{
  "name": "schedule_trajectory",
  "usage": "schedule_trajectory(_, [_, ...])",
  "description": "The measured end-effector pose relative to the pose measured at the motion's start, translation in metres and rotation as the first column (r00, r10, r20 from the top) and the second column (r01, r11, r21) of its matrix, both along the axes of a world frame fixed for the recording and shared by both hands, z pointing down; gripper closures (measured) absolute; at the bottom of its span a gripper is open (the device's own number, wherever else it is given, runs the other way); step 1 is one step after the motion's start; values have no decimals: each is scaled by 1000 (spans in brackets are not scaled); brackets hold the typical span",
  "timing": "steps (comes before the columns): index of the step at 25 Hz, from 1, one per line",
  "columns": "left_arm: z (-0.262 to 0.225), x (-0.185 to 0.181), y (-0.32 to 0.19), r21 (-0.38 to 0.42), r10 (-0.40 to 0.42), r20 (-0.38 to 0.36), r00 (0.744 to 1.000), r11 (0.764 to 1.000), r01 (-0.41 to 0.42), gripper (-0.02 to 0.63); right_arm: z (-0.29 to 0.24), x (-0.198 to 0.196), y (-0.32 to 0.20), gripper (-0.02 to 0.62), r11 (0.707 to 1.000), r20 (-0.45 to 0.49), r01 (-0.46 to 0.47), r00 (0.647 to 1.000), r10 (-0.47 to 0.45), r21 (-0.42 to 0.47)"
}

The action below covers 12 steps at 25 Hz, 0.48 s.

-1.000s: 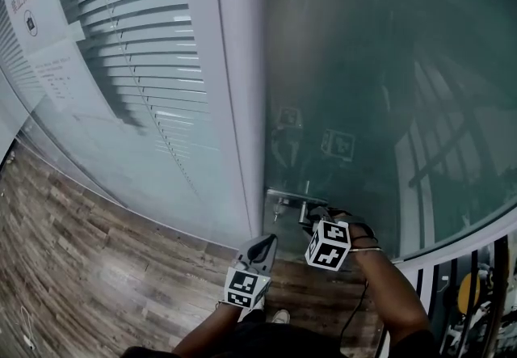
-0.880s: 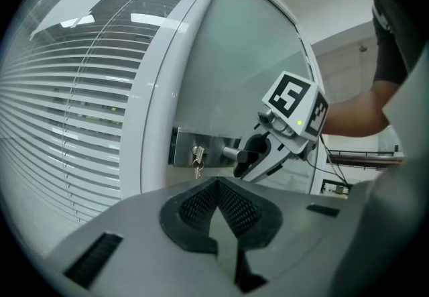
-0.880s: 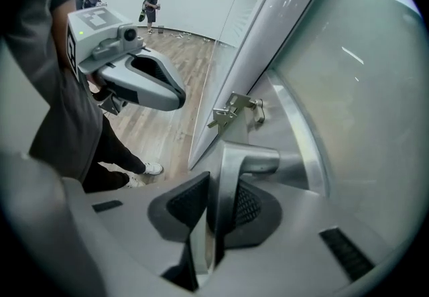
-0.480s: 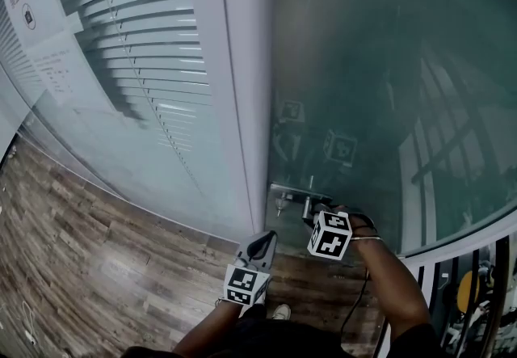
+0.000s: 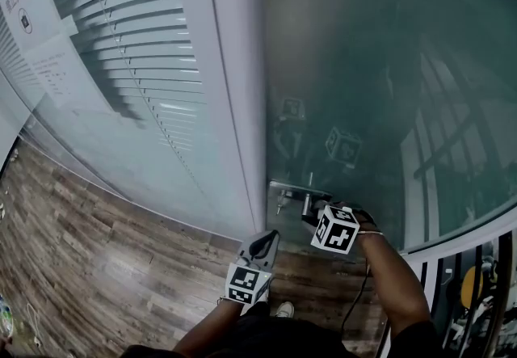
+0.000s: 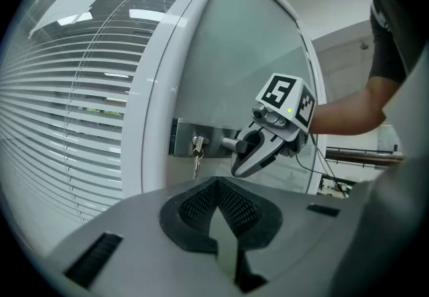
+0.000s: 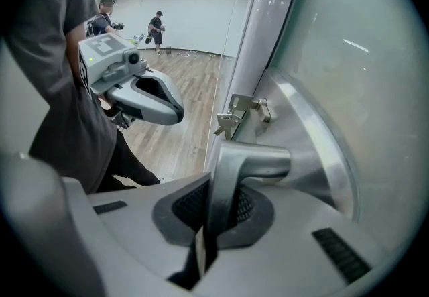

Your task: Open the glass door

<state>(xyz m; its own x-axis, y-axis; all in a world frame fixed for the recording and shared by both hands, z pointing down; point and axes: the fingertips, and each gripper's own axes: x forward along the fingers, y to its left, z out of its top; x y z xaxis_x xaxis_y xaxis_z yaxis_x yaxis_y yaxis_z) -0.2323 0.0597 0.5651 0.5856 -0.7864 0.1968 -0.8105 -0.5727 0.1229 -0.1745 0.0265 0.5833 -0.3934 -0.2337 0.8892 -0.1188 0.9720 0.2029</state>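
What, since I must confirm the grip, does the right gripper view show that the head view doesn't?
Only the right gripper view: the right gripper shut on the metal door handle, seen close, and people standing far across the room. Only the head view: the slatted blinds and the paper notices on the wall left of the door. Both: the left gripper held apart from the door, the keys hanging in the lock, the glass door and the wood floor.
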Motion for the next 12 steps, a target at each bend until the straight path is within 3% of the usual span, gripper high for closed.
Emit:
schedule_trajectory(6, [5, 2, 2, -11, 13, 13, 1000, 1000, -13, 609, -4, -10, -2, 580, 1000, 206, 7, 978, -10, 16])
schedule_trajectory(12, [5, 7, -3, -18, 17, 7, 1000, 1000, -17, 609, -7, -19, -5, 580, 1000, 397, 0, 918, -3, 7])
